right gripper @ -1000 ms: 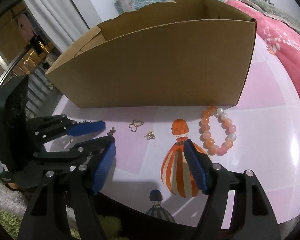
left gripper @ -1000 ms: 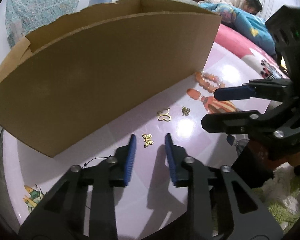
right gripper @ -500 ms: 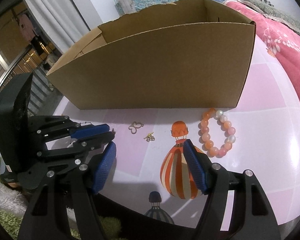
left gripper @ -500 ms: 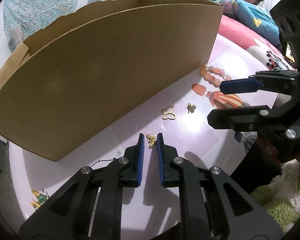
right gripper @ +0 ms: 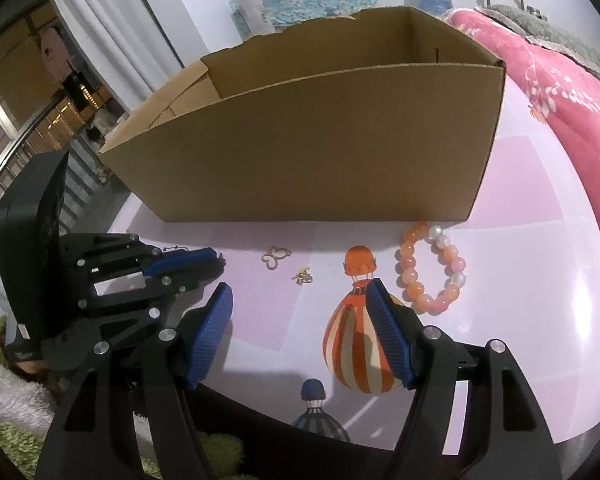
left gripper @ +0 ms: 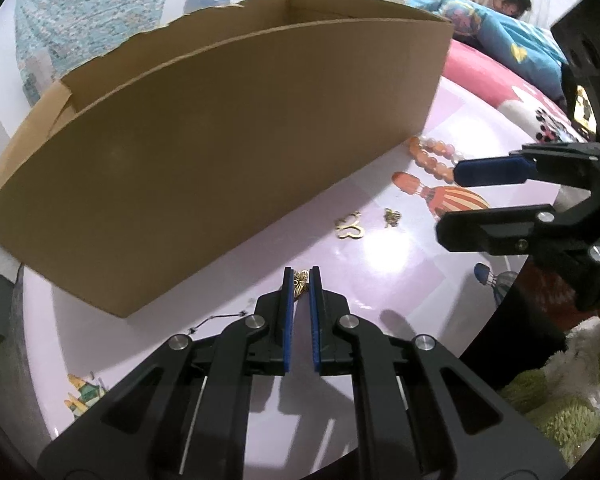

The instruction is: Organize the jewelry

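A small gold butterfly charm [left gripper: 300, 285] sits pinched between the blue pads of my left gripper [left gripper: 301, 276], which is shut on it just above the pink table [left gripper: 384, 280]. Ahead lie an outline butterfly charm [left gripper: 349, 227] [right gripper: 275, 257] and a tiny gold charm [left gripper: 392, 216] [right gripper: 302, 276]. An orange and white bead bracelet [right gripper: 432, 268] [left gripper: 432, 158] rests by the box corner. My right gripper [right gripper: 299, 292] [left gripper: 448, 202] hovers open over the balloon print, holding nothing. The left gripper [right gripper: 216, 258] shows at the left of the right wrist view.
A large open cardboard box [left gripper: 220, 152] [right gripper: 320, 140] stands along the far side of the table. A thin dark chain [left gripper: 216, 318] lies near its front corner. A pink blanket [right gripper: 560, 80] and a person lying under blue bedding [left gripper: 496, 4] are beyond; green rug [left gripper: 560, 412] below.
The left gripper's jaws have closed from wide apart onto the small gold butterfly charm and moved slightly forward. The right gripper has stayed open and in place.
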Tool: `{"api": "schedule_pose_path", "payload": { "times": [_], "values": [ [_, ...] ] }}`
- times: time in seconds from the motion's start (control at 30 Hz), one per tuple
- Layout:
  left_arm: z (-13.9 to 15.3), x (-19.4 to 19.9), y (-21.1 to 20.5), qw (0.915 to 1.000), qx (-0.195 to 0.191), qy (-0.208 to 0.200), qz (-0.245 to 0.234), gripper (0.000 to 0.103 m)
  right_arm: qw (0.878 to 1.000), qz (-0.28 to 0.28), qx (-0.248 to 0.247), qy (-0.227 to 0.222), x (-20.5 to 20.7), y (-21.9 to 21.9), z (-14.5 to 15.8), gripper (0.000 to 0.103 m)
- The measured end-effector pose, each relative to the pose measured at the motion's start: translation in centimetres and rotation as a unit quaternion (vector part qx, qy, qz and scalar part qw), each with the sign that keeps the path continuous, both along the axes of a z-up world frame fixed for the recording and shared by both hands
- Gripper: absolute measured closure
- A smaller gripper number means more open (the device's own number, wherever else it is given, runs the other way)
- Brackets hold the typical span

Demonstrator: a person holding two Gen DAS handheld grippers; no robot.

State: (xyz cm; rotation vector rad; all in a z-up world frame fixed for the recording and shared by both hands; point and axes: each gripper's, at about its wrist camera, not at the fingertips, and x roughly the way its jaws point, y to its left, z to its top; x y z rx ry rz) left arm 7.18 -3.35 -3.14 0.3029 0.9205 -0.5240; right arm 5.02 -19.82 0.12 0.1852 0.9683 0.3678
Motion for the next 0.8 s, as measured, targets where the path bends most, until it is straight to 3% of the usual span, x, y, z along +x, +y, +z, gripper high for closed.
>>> {"api": "schedule_pose_path", "payload": {
  "times": [0.17, 0.4, 0.7, 0.8],
  "values": [
    [0.1, 0.3, 1.9, 0.9995, 0.002, 0.001, 0.030, 0.097, 1.000, 0.017, -0.007, -0.004, 0.2, 0.9, 0.0, 0.042],
    [-0.1, 0.6, 3.7, 0.9985, -0.004, 0.006, 0.055, 0.097, 0.999, 0.039, -0.021, -0.005, 1.3, 2.5, -0.2, 0.060],
    [-0.3, 0.6, 3.9, 0.9985, -0.008, 0.009, 0.053, 0.097, 0.996, 0.063, -0.060, -0.014, 2.8, 4.5, -0.9, 0.062],
    [-0.5, 0.6, 3.7, 0.9986, -0.008, 0.007, 0.052, 0.097, 0.994, 0.074, -0.078, -0.013, 3.2, 5.1, -1.4, 0.068]
  ]
}}
